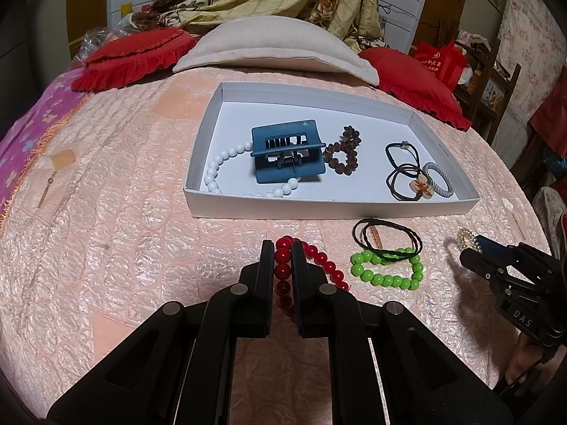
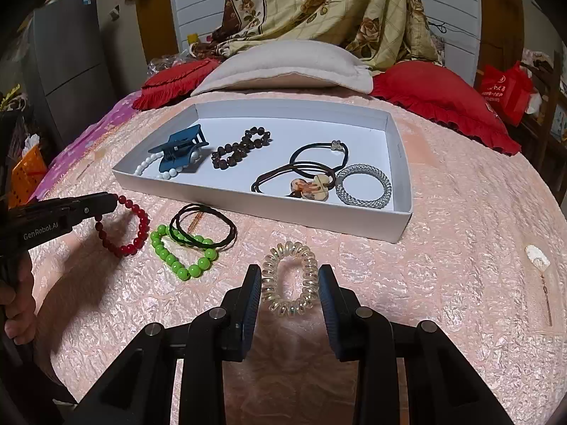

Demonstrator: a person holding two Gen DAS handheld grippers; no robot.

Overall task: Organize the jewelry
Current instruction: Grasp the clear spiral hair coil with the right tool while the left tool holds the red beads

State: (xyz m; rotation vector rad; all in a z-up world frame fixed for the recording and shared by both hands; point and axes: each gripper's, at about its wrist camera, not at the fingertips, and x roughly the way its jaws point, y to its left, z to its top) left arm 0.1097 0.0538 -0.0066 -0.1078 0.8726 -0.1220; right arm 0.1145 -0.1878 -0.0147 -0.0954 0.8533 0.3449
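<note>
My left gripper is shut on a red bead bracelet, which hangs from it just above the pink bedspread; it also shows in the right wrist view. My right gripper is open around a clear spiral hair tie lying on the bedspread. A green bead bracelet and thin black hair ties lie between the grippers. The white tray holds a blue hair claw, white beads, a brown bead bracelet, black hair ties and a silver ring tie.
Red cushions and a beige pillow lie beyond the tray. A small earring lies on the bedspread at far left. Another small piece lies at far right in the right wrist view.
</note>
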